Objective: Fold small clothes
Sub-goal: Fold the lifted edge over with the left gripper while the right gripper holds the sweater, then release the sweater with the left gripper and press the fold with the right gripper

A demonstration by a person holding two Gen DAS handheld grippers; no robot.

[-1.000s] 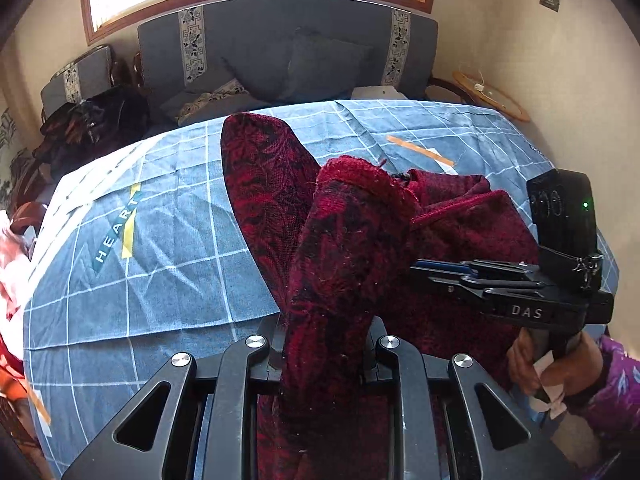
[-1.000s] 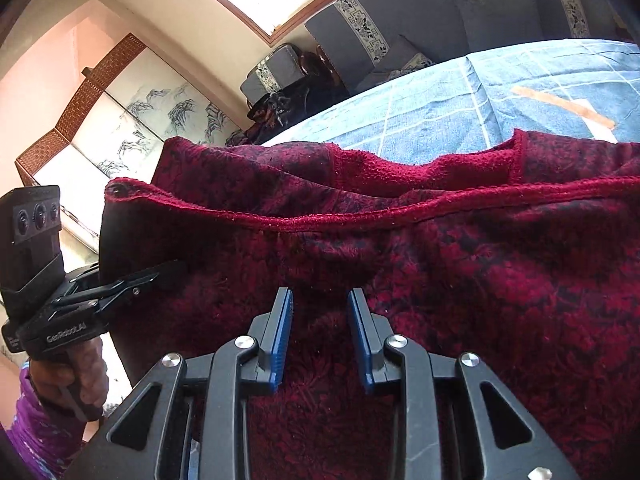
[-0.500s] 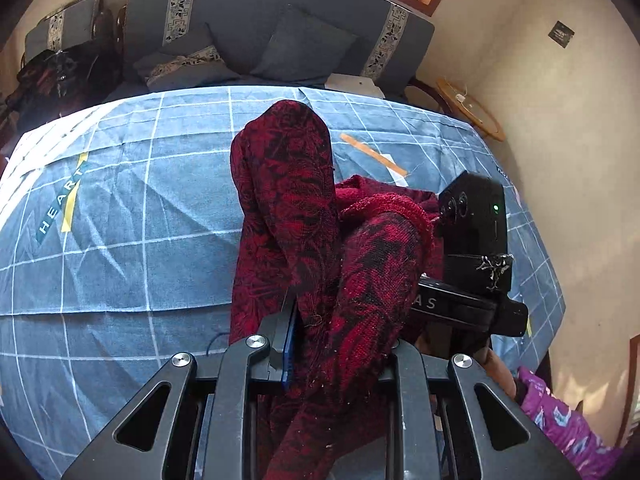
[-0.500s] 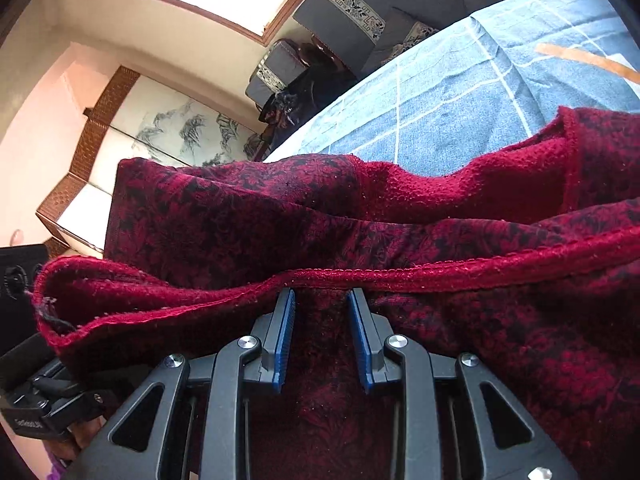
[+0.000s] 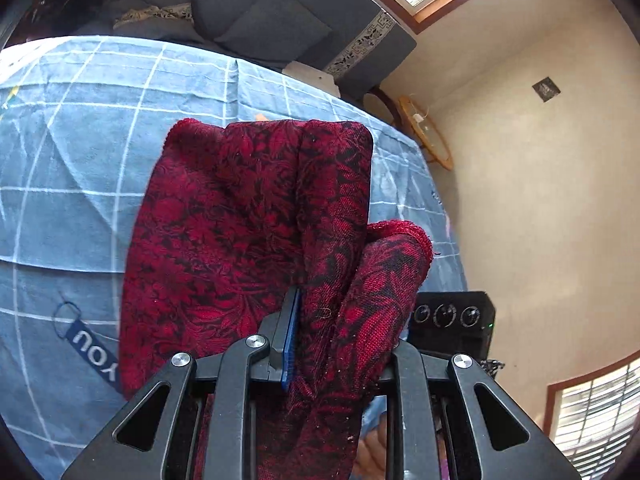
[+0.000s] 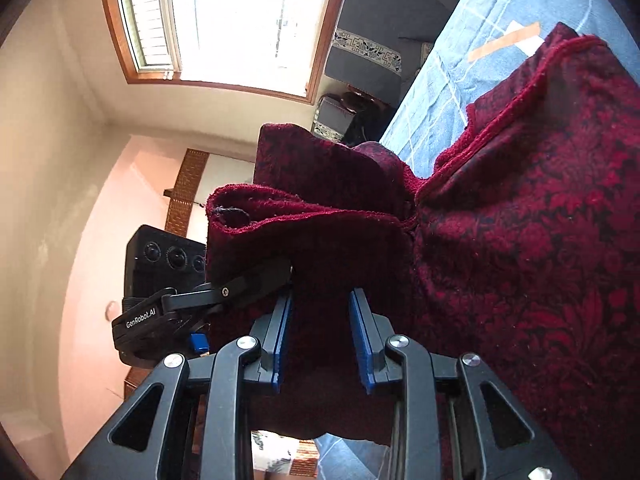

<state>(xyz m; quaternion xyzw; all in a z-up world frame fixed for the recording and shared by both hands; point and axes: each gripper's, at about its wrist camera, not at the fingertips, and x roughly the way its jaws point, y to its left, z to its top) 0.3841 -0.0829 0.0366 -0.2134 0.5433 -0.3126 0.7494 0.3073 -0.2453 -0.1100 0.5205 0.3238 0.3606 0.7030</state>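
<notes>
Covering table: blue grid cloth point(image 5: 72, 160) | grey sofa point(image 5: 280, 28) behind | both claws, left claw point(image 5: 320, 344), right claw point(image 6: 320, 328), pinching red garment point(image 5: 248, 220)

Red garment point(image 5: 248, 240) drapes over my left gripper point(image 5: 332, 344), blocking the view ahead. Blue checked cloth point(image 5: 72, 168) lies open to the left of it. Right gripper point(image 6: 320, 336), also wrapped in fabric, crowds in just beside mine; wall point(image 5: 540, 200) flanks the right.
</notes>
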